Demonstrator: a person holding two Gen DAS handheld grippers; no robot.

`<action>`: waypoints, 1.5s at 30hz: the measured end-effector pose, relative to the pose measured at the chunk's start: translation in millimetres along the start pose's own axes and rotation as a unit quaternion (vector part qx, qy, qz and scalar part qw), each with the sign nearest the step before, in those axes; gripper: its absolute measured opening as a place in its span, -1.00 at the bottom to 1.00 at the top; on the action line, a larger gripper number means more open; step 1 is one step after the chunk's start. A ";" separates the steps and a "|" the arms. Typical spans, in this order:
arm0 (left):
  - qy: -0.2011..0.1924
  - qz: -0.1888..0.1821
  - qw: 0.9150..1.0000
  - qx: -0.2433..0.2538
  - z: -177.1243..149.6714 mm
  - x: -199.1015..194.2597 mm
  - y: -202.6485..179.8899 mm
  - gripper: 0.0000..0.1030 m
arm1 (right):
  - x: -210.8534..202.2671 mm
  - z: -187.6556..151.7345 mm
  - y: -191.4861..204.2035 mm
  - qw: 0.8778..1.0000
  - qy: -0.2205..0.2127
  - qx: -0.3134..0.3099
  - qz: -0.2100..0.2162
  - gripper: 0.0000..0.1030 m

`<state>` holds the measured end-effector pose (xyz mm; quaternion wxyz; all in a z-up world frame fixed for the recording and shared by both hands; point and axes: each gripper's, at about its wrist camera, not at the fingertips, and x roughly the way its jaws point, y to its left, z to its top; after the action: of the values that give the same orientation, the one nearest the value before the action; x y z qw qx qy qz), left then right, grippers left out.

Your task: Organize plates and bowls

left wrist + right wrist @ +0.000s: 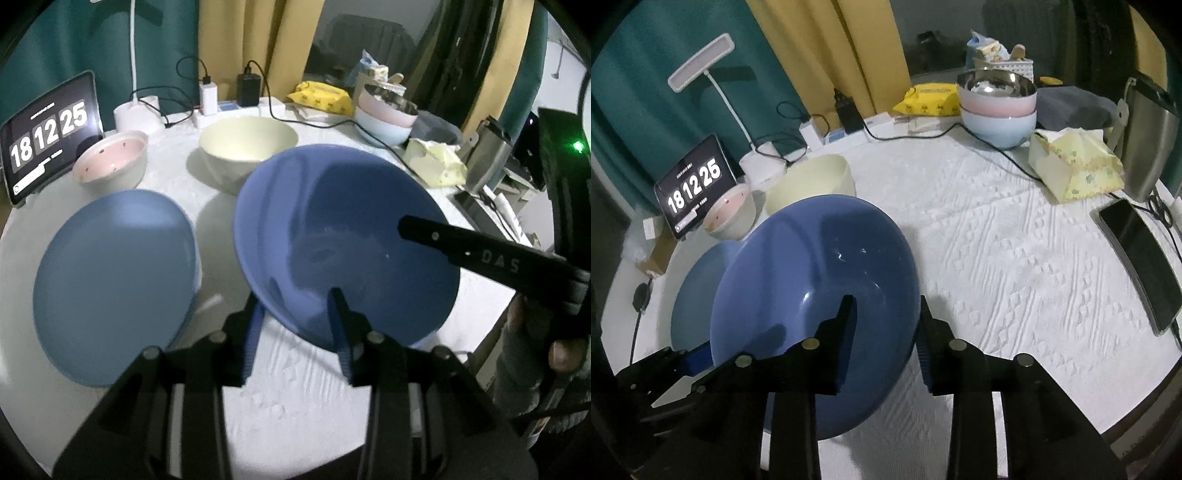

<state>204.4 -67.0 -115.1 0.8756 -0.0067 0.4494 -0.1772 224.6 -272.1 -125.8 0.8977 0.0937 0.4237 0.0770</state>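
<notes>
A dark blue plate (332, 229) sits tilted in the middle of the white table, and in the right wrist view the dark blue plate (812, 280) overlaps a light blue plate (698, 280). My left gripper (297, 314) is open and straddles its near rim, one finger over the plate and one outside it. My right gripper (886, 317) is open and straddles the rim on the right side. The light blue plate (114, 284) lies flat to the left. Behind stand a cream bowl (247, 147) and a pink bowl (110, 158).
Stacked pink and blue bowls with a steel one on top (997, 107) stand at the back. A tissue pack (1075, 170), a phone (1137, 254), a clock tablet (694, 184), a lamp base and charger cables line the table's edges.
</notes>
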 end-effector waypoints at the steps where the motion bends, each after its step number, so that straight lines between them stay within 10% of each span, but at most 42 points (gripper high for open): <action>1: 0.001 0.000 1.000 0.000 -0.4 0.5 0.6 -0.28 | 2.0 -0.8 0.2 1.000 0.005 0.001 -0.001 -0.34; 45: -0.075 0.059 0.995 -0.022 97.9 2.4 51.5 -0.23 | 24.9 90.8 30.2 0.995 -0.048 -0.087 -0.006 -0.19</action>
<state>298.6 -34.0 -67.4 0.9154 -0.0124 0.3858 -0.1144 308.8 -246.8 -80.7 0.9222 0.0164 0.3724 0.1031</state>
